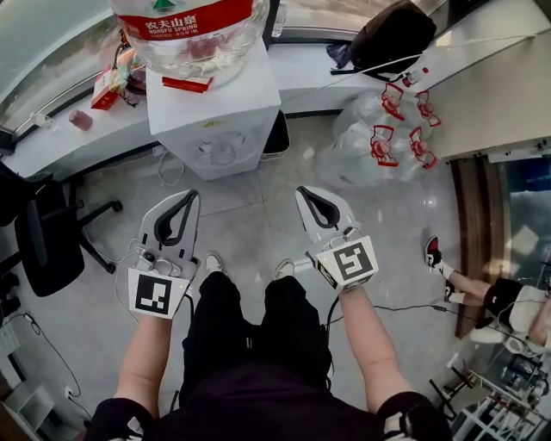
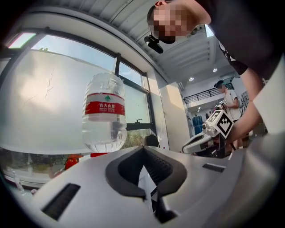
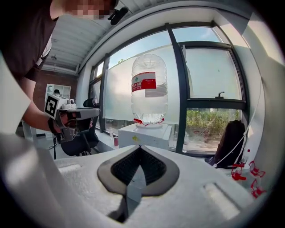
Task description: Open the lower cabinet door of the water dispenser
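Both grippers are empty here. The left gripper [image 1: 190, 196] and the right gripper [image 1: 302, 191] each have their jaws pinched together at the tips, nothing between them. They're held side by side over the grey floor [image 1: 258, 215], pointing at the boxy white water dispenser [image 1: 211, 112] with the big clear bottle with a red label [image 1: 194, 26] on top. It's straight ahead, apart from both tips. Can't make out its lower cabinet door from any angle. A black office chair [image 1: 47, 245] sits off left.
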The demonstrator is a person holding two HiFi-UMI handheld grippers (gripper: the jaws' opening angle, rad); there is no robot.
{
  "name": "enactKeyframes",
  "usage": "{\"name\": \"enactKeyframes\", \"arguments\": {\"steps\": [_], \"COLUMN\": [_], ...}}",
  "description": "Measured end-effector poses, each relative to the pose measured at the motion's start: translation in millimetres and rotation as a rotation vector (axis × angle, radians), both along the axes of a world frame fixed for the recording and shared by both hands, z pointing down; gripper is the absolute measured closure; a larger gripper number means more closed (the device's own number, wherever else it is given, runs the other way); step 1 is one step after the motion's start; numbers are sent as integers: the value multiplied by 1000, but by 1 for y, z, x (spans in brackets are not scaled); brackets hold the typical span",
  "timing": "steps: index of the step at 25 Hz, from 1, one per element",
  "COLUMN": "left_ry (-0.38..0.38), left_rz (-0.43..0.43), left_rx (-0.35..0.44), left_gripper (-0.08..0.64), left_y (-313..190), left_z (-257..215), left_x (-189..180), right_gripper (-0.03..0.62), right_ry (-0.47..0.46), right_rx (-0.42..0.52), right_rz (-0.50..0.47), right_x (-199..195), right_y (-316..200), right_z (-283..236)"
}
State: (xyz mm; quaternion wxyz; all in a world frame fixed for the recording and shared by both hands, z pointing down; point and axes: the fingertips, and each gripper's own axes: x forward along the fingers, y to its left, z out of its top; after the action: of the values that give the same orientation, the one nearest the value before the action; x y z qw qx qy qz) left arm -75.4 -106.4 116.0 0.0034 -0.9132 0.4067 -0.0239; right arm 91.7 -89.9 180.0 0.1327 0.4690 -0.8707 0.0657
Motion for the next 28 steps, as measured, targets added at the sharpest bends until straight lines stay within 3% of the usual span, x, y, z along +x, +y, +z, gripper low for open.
{"name": "enactKeyframes", "arguments": {"steps": [9, 18, 23, 28], "left_ry": [-31, -42, -29, -64], "left_rz": [-51, -74, -96, -101], "left_rx": [2, 48, 44, 75], "left_gripper": [552, 552, 552, 552], "left_y": [-27, -42, -57, -66], "left_z": [103, 190, 242, 295], "left_x": [-13, -6, 2, 8], "right_gripper": [588, 588, 588, 589], "right_ry": [-59, -75, -75, -69], "right_rx": [62, 100, 127, 160], "right_rz": [69, 11, -83, -137], "right_x": [10, 16, 11, 12], "right_y": [-51, -73, -88, -106], "right_z": [88, 182, 237, 283]}}
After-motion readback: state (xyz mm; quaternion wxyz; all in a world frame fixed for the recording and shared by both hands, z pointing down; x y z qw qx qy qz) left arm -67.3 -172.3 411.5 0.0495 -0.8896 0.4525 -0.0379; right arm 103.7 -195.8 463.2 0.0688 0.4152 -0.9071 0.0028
